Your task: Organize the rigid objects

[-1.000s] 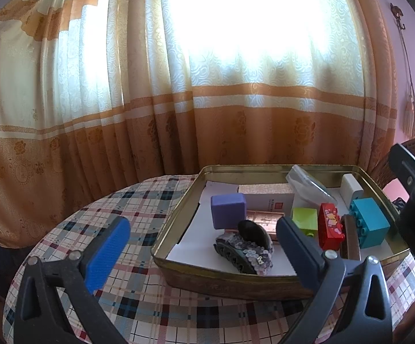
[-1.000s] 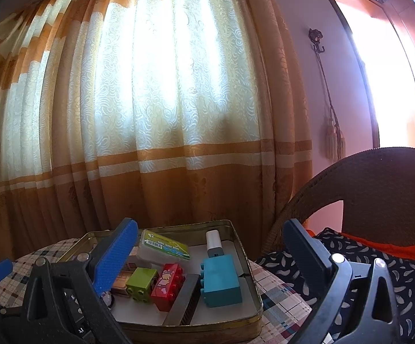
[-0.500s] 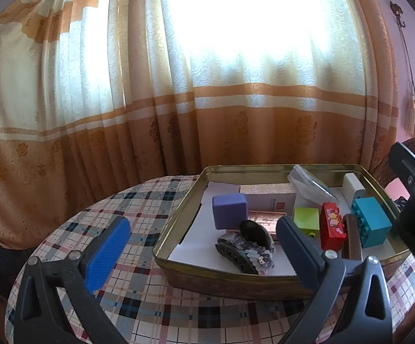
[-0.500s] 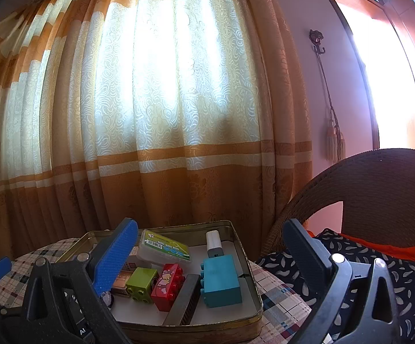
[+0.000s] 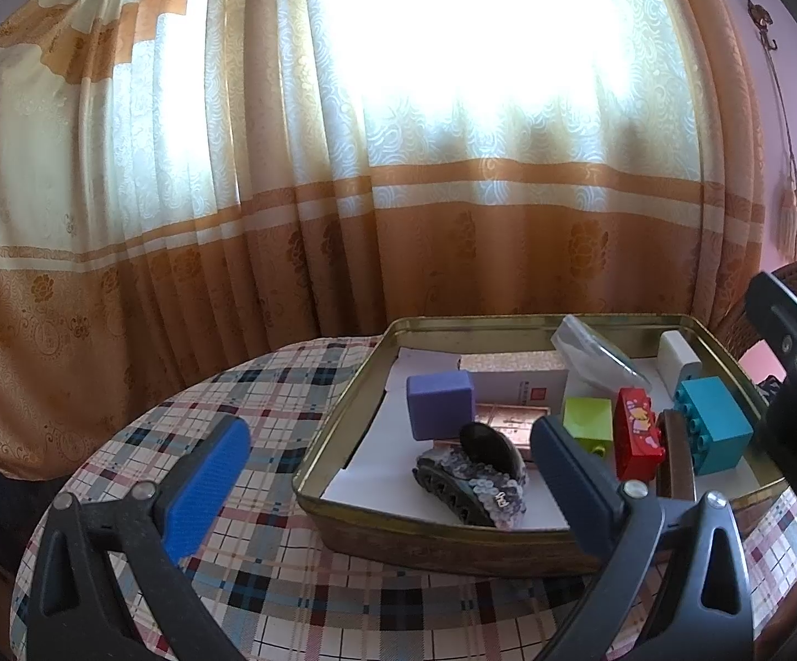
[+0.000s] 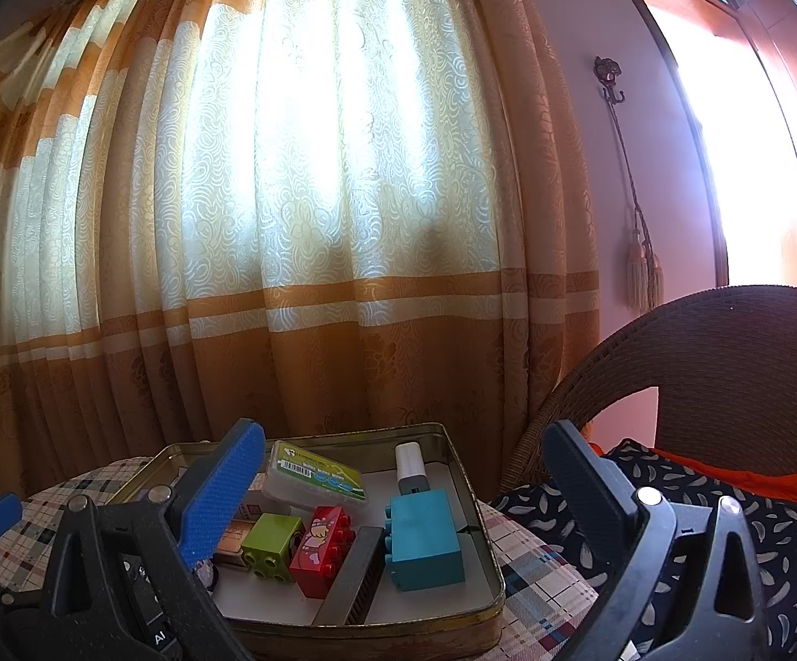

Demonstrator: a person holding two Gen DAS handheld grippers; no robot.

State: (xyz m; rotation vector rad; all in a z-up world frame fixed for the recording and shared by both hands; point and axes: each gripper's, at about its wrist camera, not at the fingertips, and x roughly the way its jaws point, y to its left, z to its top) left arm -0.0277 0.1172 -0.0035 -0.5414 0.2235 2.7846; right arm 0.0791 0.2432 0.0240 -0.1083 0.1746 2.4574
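From the left wrist view, the left claw [image 5: 387, 473] stands wide open and holds nothing; its blue pad [image 5: 205, 487] hangs over the checked cloth of the bench [image 5: 266, 407], and its other finger [image 5: 575, 487] crosses in front of the near wall of the metal tin [image 5: 431, 531], though whether it touches the tin cannot be told. The tin sits on the right part of the bench and holds the small things: a purple block [image 5: 441, 404] at the left, a dark hair clip [image 5: 473, 476] near the front wall, a green brick [image 5: 587, 423], a red brick [image 5: 637, 440], a teal brick [image 5: 715, 432], a white plug [image 5: 679, 361] at the far right and a clear case [image 5: 597, 352] leaning at the back. A flat box [image 5: 514, 383] lies under the purple block, partly hidden. A dark comb [image 5: 677, 462] is cut off by the finger. The black body at the right edge is probably the right claw's frame.

From the right wrist view, the right claw [image 6: 398, 487] is likewise spread wide and empty, above the tin's [image 6: 475, 501] near right side. Its blue pad [image 6: 222, 493] hides the tin's left half; its other finger [image 6: 591, 487] stands before a wicker chair [image 6: 729, 363]. The green brick [image 6: 272, 542], red brick [image 6: 324, 548], comb [image 6: 351, 578] and teal brick [image 6: 423, 540] lie side by side, with the white plug [image 6: 410, 465] behind the teal brick and the clear case [image 6: 316, 479] resting tilted over the others.
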